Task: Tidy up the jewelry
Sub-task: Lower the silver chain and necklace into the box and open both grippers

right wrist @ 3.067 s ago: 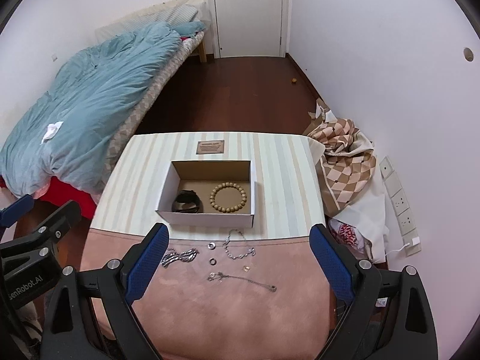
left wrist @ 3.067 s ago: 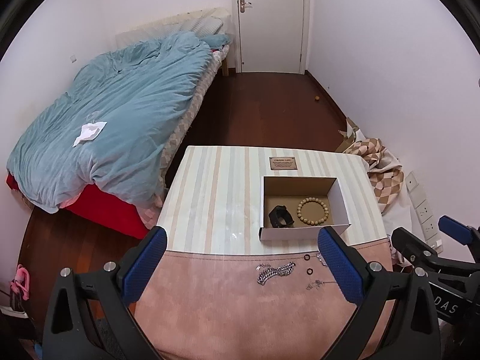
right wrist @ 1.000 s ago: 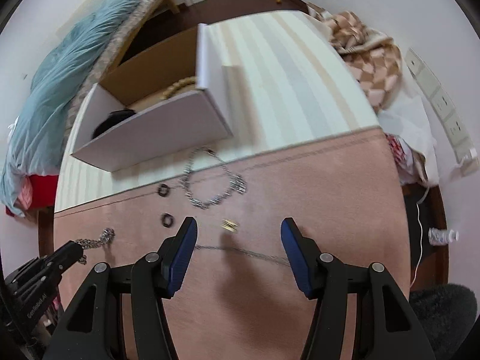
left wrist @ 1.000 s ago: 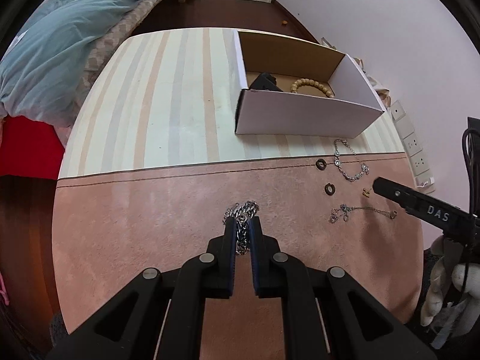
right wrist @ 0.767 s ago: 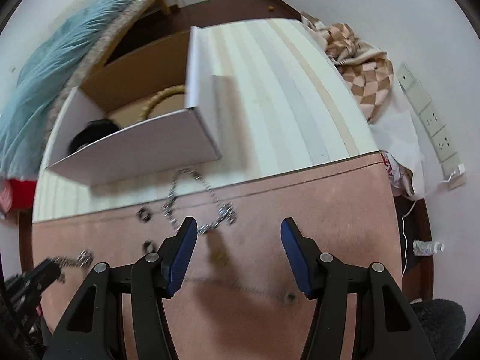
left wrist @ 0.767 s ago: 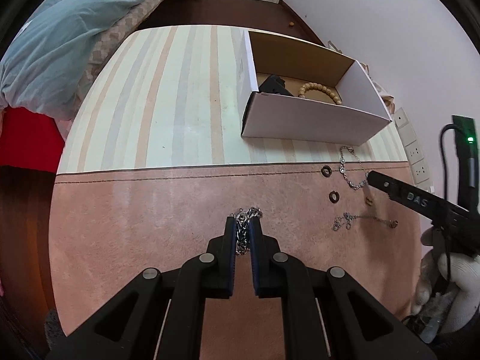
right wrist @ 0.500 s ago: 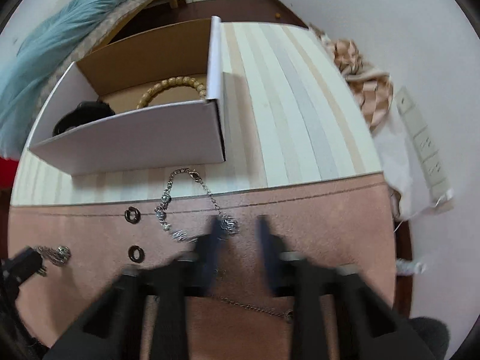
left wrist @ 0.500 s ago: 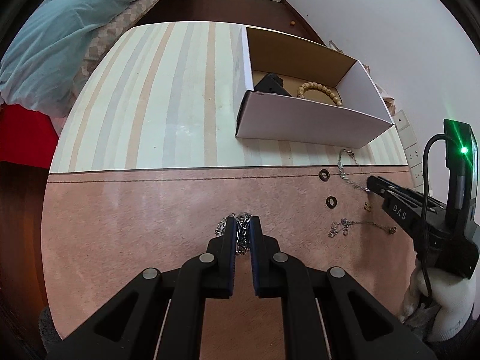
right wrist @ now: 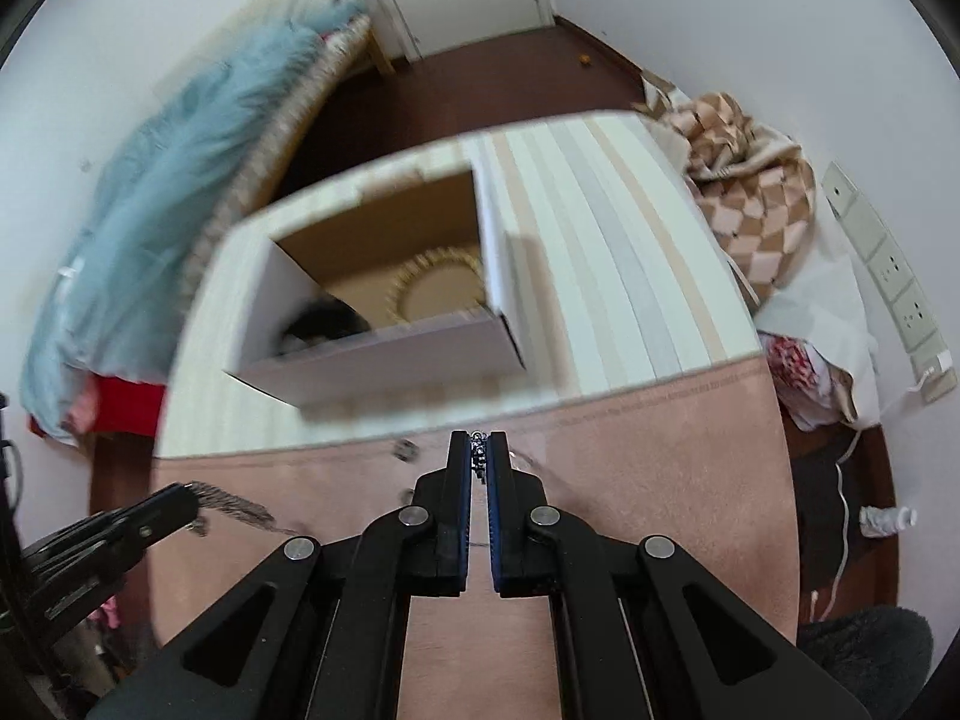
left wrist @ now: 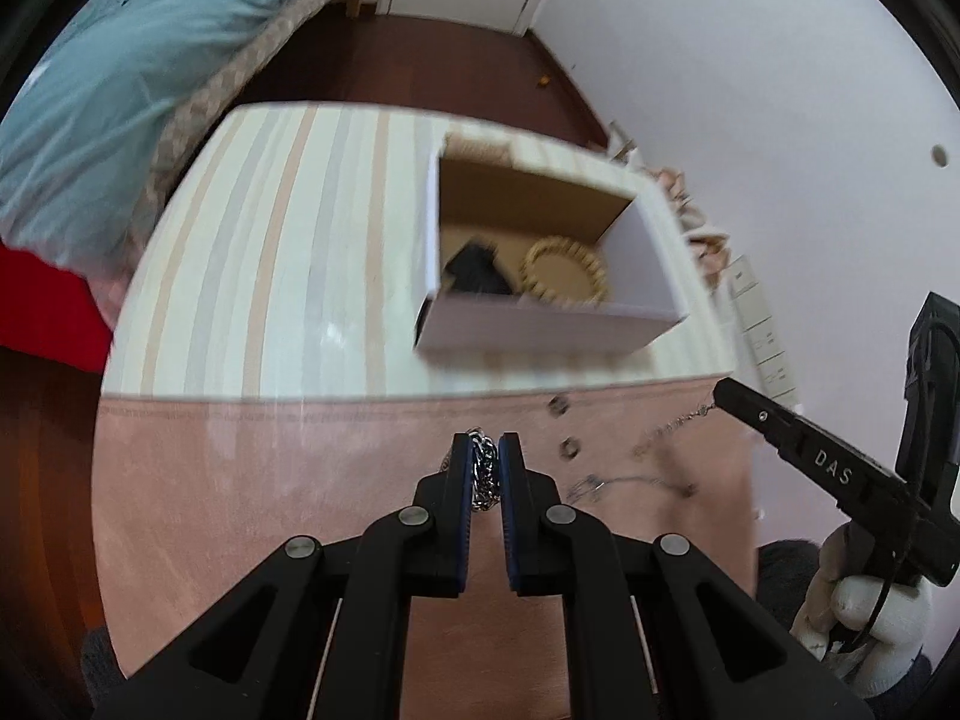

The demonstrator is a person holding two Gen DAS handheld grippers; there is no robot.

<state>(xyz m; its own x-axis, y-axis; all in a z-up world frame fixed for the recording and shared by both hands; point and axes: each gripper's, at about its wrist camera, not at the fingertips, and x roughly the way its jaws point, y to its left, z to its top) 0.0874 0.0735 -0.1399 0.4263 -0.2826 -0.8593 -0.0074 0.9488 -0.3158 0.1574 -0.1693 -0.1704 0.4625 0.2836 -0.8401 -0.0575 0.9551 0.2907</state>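
My left gripper (left wrist: 485, 443) is shut on a thick silver chain bracelet (left wrist: 483, 471) and holds it over the pink mat (left wrist: 270, 480). My right gripper (right wrist: 478, 441) is shut on a thin silver beaded bracelet (right wrist: 479, 451), which trails down toward the mat (right wrist: 630, 480). The open white box (left wrist: 540, 324) stands ahead on the striped table; a wooden bead bracelet (left wrist: 564, 267) and a black item (left wrist: 477, 270) lie inside. In the left wrist view, two small rings (left wrist: 559, 403) and a thin chain (left wrist: 630, 483) lie on the mat. The box (right wrist: 384, 354) also shows in the right wrist view.
The striped tabletop (left wrist: 270, 240) extends beyond the mat. A bed with a blue duvet (left wrist: 120, 60) stands to the left. A checked cloth (right wrist: 750, 198) and wall sockets (right wrist: 888, 276) are to the right of the table.
My right gripper has closed on the thin beaded bracelet and lifted it. My left gripper has raised the thick chain off the mat. Both views are blurred by motion.
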